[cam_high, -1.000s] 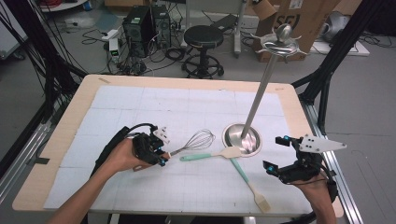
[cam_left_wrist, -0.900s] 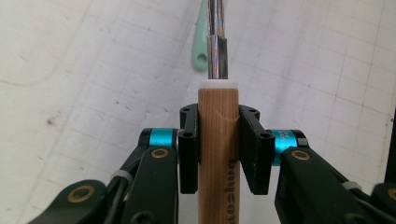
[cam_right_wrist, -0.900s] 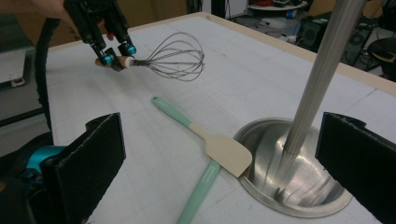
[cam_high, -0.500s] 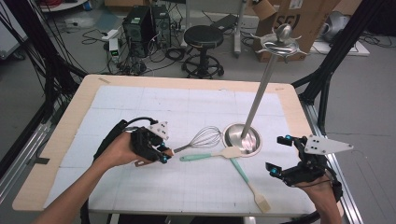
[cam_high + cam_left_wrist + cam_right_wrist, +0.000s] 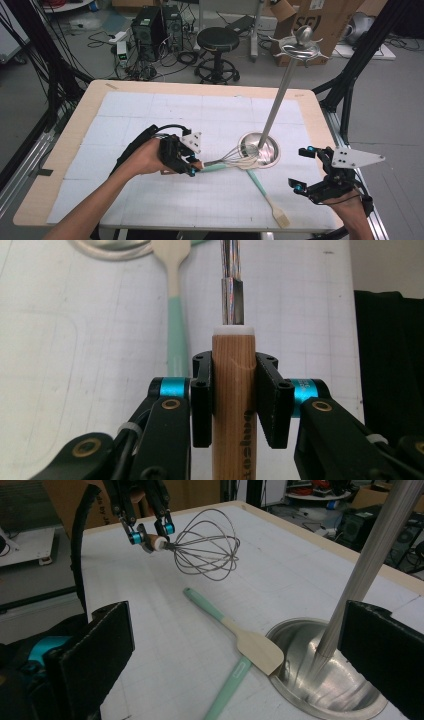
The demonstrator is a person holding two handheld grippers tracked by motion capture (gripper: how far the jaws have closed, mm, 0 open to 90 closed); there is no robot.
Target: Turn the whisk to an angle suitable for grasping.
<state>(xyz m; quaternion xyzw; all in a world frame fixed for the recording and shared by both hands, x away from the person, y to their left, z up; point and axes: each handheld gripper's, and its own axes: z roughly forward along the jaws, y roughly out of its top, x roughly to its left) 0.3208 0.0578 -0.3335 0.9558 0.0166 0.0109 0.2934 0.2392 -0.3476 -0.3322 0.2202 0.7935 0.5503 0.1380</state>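
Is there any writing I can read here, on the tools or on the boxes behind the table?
Whisk handle: dark print runs along the wood, seen sideways between the jaws of the left hand-held gripper; blurred and cut off by the picture's edge, unreadable.
Cardboard box behind the table: large dark letters, roughly "SE", partly hidden.
Cardboard in the right gripper view: small print, too blurred.

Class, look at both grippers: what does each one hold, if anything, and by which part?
The left gripper holds the whisk by its wooden handle. The right gripper holds nothing.
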